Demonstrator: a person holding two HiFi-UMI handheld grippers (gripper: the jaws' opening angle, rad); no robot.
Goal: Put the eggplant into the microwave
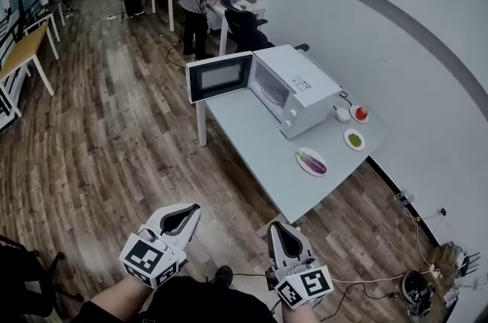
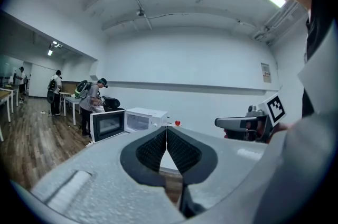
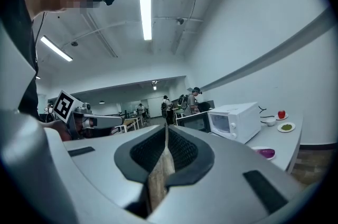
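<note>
Left tool (image 2: 166, 131) and right tool (image 3: 166, 131): both closed, tips together, nothing held, well apart from the table (image 1: 252, 140). Eggplant (image 1: 312, 161) lies on a white plate (image 1: 300, 156), near side of the microwave (image 1: 301, 85). Microwave door (image 1: 219, 76) stands open

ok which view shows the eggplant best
The head view: the eggplant lies whole on its plate, seen from above. The right gripper view shows it only as a small purple sliver, side-on and far off. The left gripper view does not show it.
</note>
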